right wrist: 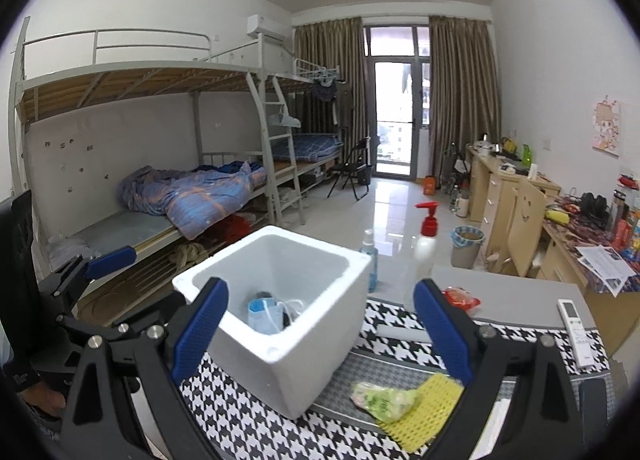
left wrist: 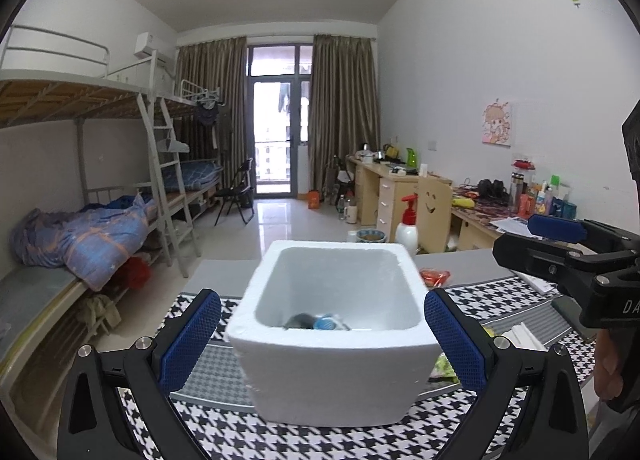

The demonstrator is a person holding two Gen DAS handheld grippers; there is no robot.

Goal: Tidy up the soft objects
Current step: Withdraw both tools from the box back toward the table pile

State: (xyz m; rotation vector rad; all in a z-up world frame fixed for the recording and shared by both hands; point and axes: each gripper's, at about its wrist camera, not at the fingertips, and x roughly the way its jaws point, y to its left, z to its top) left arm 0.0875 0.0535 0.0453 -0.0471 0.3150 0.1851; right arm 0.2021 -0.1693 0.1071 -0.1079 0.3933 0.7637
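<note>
Soft things, a blue face mask (right wrist: pixel 262 316) and a dark item beside it, lie at the bottom of the white foam box (left wrist: pixel 340 324), which stands on the houndstooth cloth (left wrist: pixel 280 440) covering the bench (right wrist: pixel 520 292). The left gripper (left wrist: pixel 322 334) has its jaws spread wide, one on each side of the box's near wall, holding nothing. The right gripper (right wrist: pixel 320 330) also has its jaws spread and empty, hovering over the box's near right corner. Just right of the box, near the right jaws, a yellow mesh cloth (right wrist: pixel 424 412) lies under a crumpled green packet (right wrist: pixel 380 398). Farther off, an orange-red packet (right wrist: pixel 460 297) sits on the bare grey bench, and a white remote (right wrist: pixel 576 330) lies at the far right edge. Beyond the box stand a blue spray bottle (right wrist: pixel 370 256) and a red-capped pump bottle (left wrist: pixel 408 226). Bunk beds (right wrist: pixel 160 164) line the left wall; cluttered desks (left wrist: pixel 400 184) line the right.
</note>
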